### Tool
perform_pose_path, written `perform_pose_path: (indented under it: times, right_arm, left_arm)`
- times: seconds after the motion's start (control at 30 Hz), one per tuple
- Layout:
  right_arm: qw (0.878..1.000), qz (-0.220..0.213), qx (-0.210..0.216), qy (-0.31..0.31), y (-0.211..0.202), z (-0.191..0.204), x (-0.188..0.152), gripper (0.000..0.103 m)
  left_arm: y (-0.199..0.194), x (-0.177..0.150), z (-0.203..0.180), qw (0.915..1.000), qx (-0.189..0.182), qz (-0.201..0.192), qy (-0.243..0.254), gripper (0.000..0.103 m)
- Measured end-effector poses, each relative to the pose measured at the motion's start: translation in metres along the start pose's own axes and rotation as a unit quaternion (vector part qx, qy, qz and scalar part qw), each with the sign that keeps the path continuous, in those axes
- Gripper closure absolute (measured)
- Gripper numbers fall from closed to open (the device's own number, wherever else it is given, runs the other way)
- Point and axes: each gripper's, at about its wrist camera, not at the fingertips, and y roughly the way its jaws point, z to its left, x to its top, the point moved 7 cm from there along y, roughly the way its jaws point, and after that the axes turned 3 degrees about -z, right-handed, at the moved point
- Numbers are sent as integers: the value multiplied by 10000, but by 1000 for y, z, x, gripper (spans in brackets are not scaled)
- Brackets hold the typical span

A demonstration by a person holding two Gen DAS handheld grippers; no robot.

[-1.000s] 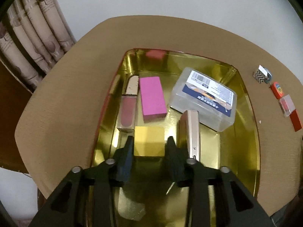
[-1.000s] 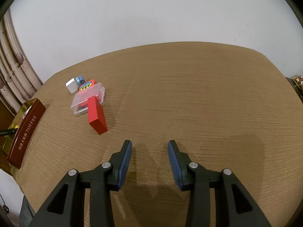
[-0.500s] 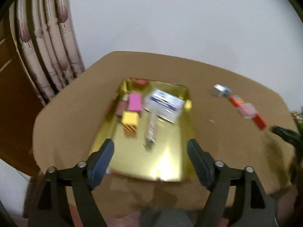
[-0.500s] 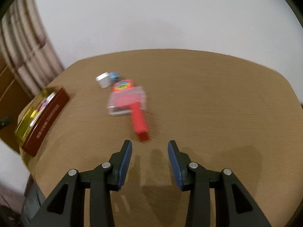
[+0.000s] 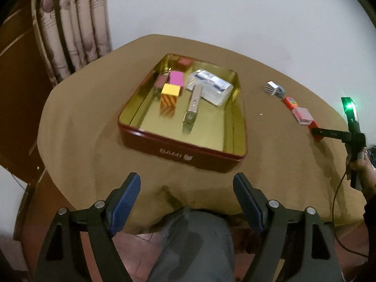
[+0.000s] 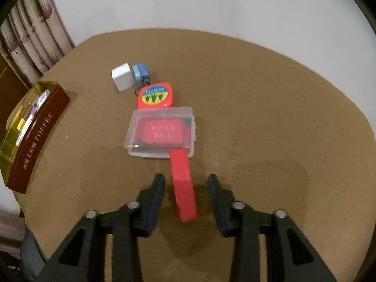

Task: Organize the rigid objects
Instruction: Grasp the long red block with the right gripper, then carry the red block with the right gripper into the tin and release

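A red tin with a gold inside (image 5: 181, 151) sits on the round brown table; it also shows at the left in the right wrist view (image 6: 35, 134). In it lie a yellow block (image 5: 171, 89), a pink block (image 5: 176, 78), a clear labelled box (image 5: 209, 87) and a metal clip (image 5: 193, 104). My left gripper (image 5: 186, 199) is open and empty, pulled back off the near table edge. My right gripper (image 6: 185, 196) is open and straddles the near end of a red bar (image 6: 183, 188) without touching it.
Beyond the red bar lie a clear case with a red card (image 6: 162, 132), an orange-red tape measure (image 6: 156, 95), a blue item (image 6: 140, 72) and a white block (image 6: 122, 76). A curtain (image 5: 70, 35) hangs at the far left.
My left gripper let go of the yellow block in the tin, opened wide and drew back off the table. My right gripper moved forward and left until its open fingers flank the red bar.
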Motion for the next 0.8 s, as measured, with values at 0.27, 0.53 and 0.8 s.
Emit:
perform_pose_path:
  times: [0.27, 0.53, 0.8]
  right_arm:
    - [9970, -421, 635, 140, -42, 50, 10, 88]
    - [9679, -333, 2491, 90, -77, 218, 49, 88]
    - [9717, 133, 2358, -19, -22, 303, 58, 88]
  left_arm:
    - [0, -22, 19, 9993, 289, -22, -227, 26]
    - [4, -36, 35, 9982, 174, 179, -536, 26]
    - [-10, -29, 40, 9986, 339, -279, -310, 24]
